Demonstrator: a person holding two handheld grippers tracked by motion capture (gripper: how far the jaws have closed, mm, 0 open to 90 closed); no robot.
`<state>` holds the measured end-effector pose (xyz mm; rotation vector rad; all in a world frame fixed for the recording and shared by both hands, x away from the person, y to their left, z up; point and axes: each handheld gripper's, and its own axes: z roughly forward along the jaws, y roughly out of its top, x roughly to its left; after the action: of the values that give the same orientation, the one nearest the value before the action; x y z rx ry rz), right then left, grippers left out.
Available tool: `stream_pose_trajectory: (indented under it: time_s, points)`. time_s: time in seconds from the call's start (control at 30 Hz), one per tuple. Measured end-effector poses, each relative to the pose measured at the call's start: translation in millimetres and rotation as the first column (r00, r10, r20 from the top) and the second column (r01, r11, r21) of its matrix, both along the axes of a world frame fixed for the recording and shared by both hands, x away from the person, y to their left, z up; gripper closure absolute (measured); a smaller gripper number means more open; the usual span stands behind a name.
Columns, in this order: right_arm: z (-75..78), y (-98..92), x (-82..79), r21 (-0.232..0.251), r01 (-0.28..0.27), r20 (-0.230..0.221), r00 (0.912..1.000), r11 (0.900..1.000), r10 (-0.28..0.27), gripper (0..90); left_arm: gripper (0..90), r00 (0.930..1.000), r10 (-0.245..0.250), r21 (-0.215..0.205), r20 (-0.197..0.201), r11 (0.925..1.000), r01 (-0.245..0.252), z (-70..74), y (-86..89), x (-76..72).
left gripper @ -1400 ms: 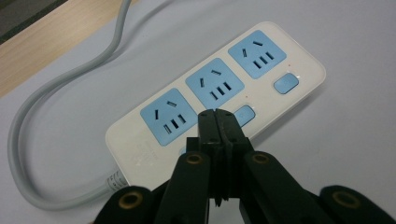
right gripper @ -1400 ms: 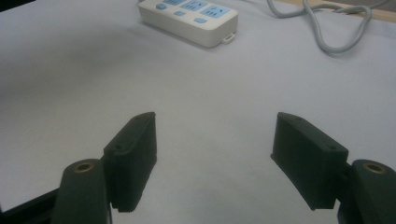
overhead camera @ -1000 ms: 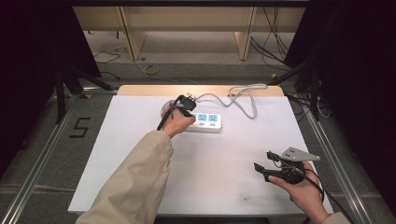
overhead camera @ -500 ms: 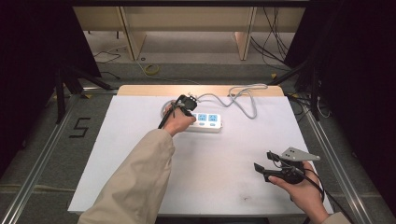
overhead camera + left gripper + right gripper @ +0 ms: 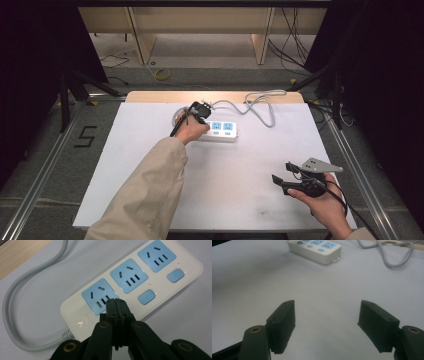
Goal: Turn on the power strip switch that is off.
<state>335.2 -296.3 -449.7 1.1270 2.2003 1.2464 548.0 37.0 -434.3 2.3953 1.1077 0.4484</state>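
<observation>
High view first: we look down on a white bench [image 5: 150, 145] and go from left to right. On the floor at the far left we see a black mark shaped like a 5 [image 5: 85, 136]. Next comes a tan sleeve [image 5: 145, 190] that reaches up from the bottom edge to the left gripper [image 5: 196, 109]. We hold this gripper over the near-left end of the white power strip [image 5: 222, 131], which lies toward the far side of the bench, near the middle. In the left gripper view the jaws are pressed tight together with nothing between them — their tips sit right at the first blue socket [image 5: 100, 296], and we cannot tell if they touch it. Two more blue sockets and two blue buttons follow along the strip. A grey cord [image 5: 260, 105] loops away from the strip toward the far right. At the near right, well apart from the strip, our other hand holds the right gripper [image 5: 282, 176] — its jaws stand wide apart over bare bench, holding nothing.
</observation>
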Motion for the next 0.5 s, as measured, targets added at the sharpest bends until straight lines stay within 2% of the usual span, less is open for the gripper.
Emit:
stream_pose_trajectory:
  time_s: [0.5]
  points:
    - [-0.5,0.4,0.0,0.0,-0.004,-0.002,1.0,1.0,0.004,30.1,89.8,0.9999,0.006,0.009,-0.015,0.9999,-0.005,-3.2,1.2,2.1]
